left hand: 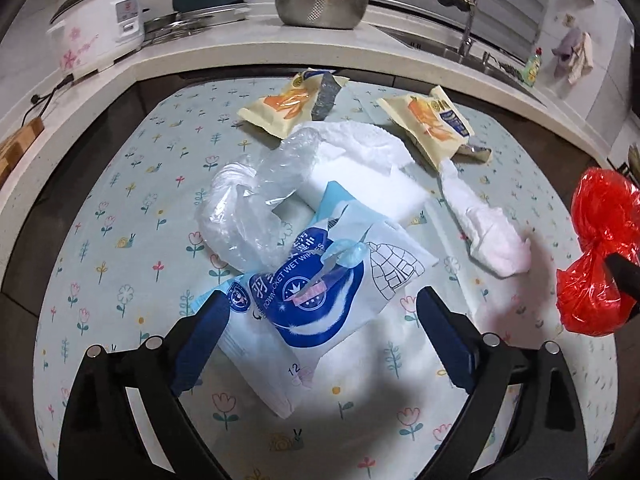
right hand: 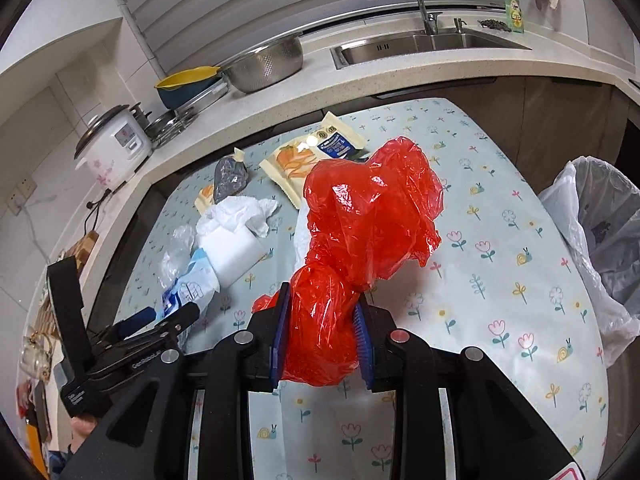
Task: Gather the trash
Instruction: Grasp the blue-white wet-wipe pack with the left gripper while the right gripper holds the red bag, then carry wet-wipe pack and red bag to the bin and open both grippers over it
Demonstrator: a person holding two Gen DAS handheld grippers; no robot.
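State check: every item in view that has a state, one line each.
Left hand-held gripper: open, straddling the wipes pack.
Right hand-held gripper: shut on the red bag.
Red bag: crumpled, held off the table.
Wipes pack: lying flat, sticker flap peeled up.
Clear bag: crumpled, on the table.
Snack packets: torn open.
Bin bag: open.
Rice cooker: lid on.

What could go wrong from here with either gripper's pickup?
1. The crumpled red plastic bag balloons above the right gripper, pinched only low down; it may slip free.
2. The open left gripper straddles the blue-and-white wet wipes packet, which overlaps the clear plastic bag; closing may drag both.
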